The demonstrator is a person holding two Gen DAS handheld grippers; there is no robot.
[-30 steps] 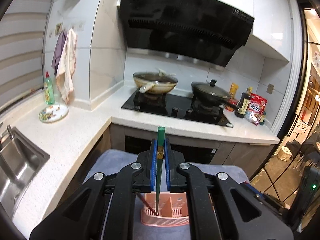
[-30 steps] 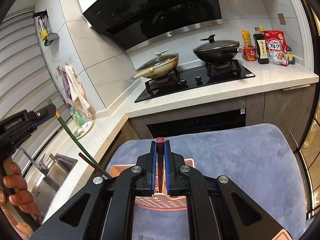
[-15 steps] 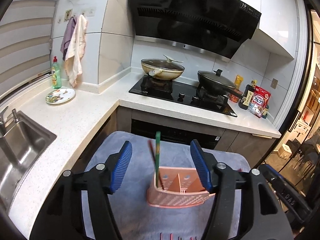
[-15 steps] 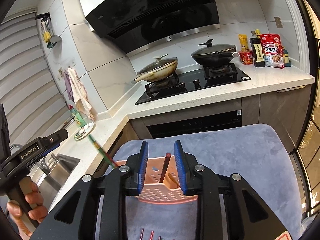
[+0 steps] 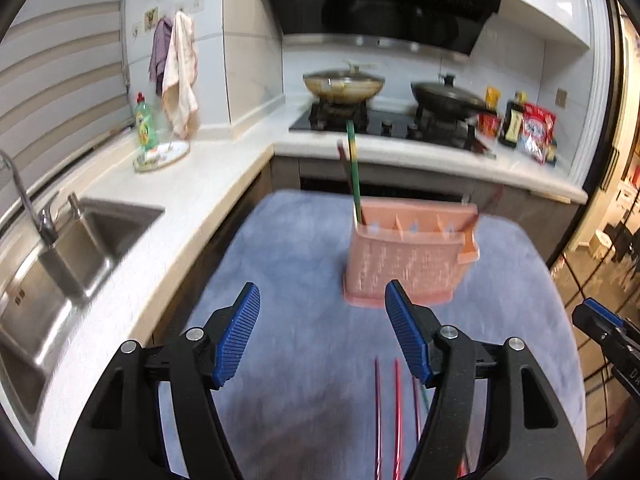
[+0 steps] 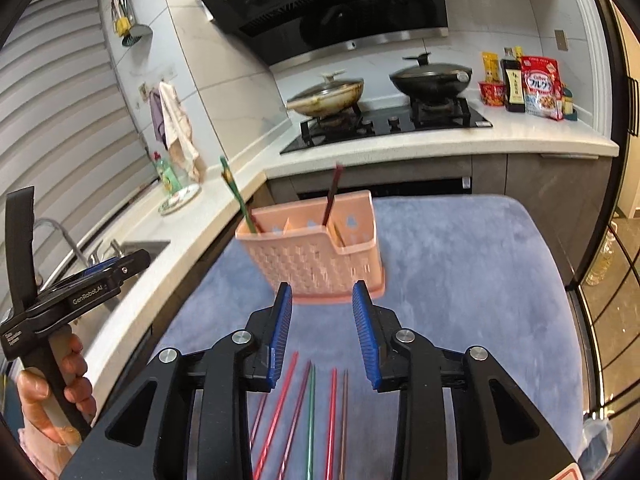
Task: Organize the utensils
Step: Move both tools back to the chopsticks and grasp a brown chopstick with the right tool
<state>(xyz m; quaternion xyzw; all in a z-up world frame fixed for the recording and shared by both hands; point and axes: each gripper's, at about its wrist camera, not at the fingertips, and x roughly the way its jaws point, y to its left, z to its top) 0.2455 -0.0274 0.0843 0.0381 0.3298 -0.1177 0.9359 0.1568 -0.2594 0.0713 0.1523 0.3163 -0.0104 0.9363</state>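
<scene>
A pink slotted utensil holder (image 5: 404,258) (image 6: 316,258) stands on the blue-grey mat (image 5: 304,264). A green chopstick (image 5: 354,172) (image 6: 237,196) and a dark red one (image 5: 345,168) lean in its left slot. Another dark red chopstick (image 6: 331,196) stands in the right slot. Several loose chopsticks, red (image 6: 276,404) and green (image 6: 311,420), lie on the mat below the grippers; red ones (image 5: 396,412) also show in the left wrist view. My left gripper (image 5: 326,336) is open and empty. My right gripper (image 6: 322,336) is open and empty, just in front of the holder.
A sink (image 5: 52,264) and white counter (image 5: 192,184) run along the left. A hob with two pans (image 5: 344,86) (image 5: 448,98), bottles and a snack bag (image 6: 540,88) are at the back. A plate (image 5: 162,154) and soap bottle (image 5: 146,124) stand by the wall.
Both grippers opened and let go of their chopsticks into the holder, then drew back and down. The loose chopsticks on the mat have come into view.
</scene>
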